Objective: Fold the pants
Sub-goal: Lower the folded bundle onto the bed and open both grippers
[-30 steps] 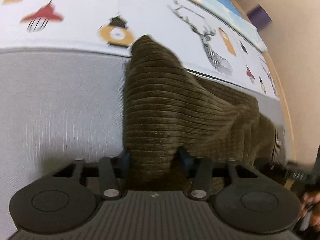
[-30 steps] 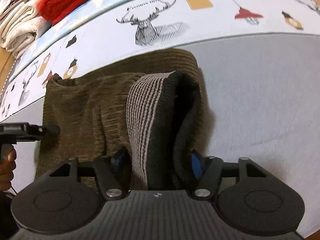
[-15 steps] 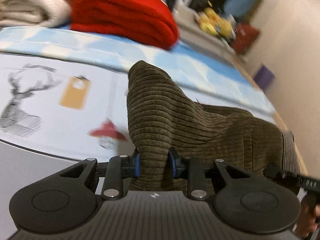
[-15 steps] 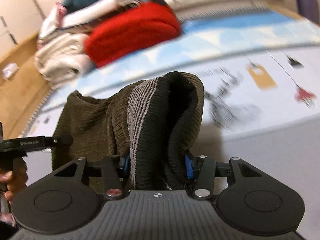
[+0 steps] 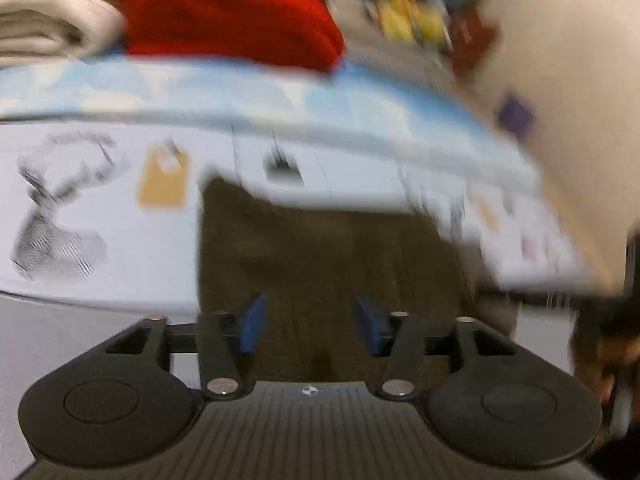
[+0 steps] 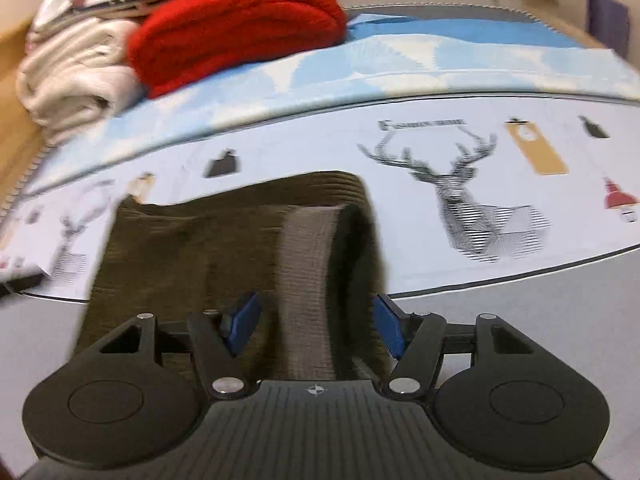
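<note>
The olive corduroy pants (image 5: 320, 248) lie folded on the white printed mat (image 5: 100, 220), blurred in the left wrist view. My left gripper (image 5: 306, 320) hangs just over their near edge. Its jaws are opening and the blue pads (image 5: 250, 324) stand clear of the cloth. In the right wrist view the pants (image 6: 180, 248) lie flat, with the striped grey waistband (image 6: 308, 264) humped up in a thick fold. My right gripper (image 6: 316, 320) straddles that fold. Its jaws are opening too, and both pad faces show beside the cloth.
A red folded blanket (image 6: 236, 28) and cream folded blankets (image 6: 72, 72) are stacked at the back on a blue-and-white mat (image 6: 440, 60). A grey mat (image 6: 540, 320) lies nearest. A hand (image 5: 600, 344) shows blurred at the right edge of the left wrist view.
Both grippers carried the pants' end away over the lower half onto the printed mat. The pinched cloth has dropped from the left pads, and both pairs of jaws now stand wider.
</note>
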A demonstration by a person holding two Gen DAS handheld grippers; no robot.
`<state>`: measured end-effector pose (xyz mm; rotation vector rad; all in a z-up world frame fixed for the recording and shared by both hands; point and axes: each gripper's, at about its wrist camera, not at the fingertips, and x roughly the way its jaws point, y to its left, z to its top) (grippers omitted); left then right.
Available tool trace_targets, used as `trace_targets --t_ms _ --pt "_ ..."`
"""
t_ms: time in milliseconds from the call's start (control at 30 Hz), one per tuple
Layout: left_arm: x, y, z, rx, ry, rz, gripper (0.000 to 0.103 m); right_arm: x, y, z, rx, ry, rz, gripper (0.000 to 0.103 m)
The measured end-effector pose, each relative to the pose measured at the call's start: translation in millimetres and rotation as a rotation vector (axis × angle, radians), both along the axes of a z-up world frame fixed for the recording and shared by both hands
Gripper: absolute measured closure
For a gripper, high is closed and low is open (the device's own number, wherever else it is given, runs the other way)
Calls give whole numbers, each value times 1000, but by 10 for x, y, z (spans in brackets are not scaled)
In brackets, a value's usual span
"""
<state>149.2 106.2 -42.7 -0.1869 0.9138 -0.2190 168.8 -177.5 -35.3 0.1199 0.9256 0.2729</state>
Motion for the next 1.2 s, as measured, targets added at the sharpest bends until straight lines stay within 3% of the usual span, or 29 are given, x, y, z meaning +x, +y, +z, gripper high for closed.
trace_targets --t_ms 67,100,133,233,333,367,433,500,567,700,767,967,1067,1133,1200 --pt "23 -177 -356 168 180 -41 41 -4 31 -176 -124 56 16 35" --pt "-4 -223 -416 227 180 -50 38 11 17 -213 -125 73 5 27" --pt "-21 -257 -374 248 151 -49 38 18 -29 -205 -88 80 -12 27" --pt "-151 -308 -138 198 60 -48 39 -7 -78 -112 -58 42 -38 32" --pt "-242 -471 -35 198 -1 -163 38 -45 -57 -183 -103 70 8 32" --pt "-272 -575 -107 234 33 -207 38 -54 -65 -234 -119 94 15 28" --pt "-337 -779 -292 392 79 -244 36 -64 -116 -232 -104 115 -2 23" --pt "-434 -942 -275 500 23 -252 35 -152 -153 -130 -88 104 -28 24" --pt "-550 -1023 -126 540 -55 -203 35 -288 -131 18 -111 33 -56 26" --pt "-807 -984 321 460 -191 -78 19 -641 -117 408 -124 -146 -66 29" --pt "-956 -975 557 454 -240 -36 18 -851 -143 622 -122 -236 -81 27" --pt "-1499 -1016 984 468 -391 53 7 -1478 -235 942 -138 -452 -29 11" --pt "-1697 -1003 910 414 -415 177 5 -1629 -306 881 -96 -434 -111 11" --pt "-1679 -1016 910 392 -347 238 4 -1642 -329 856 -32 -391 -162 11" --pt "-1645 -937 864 300 -314 306 1 -1677 -295 831 0 -379 -185 11"
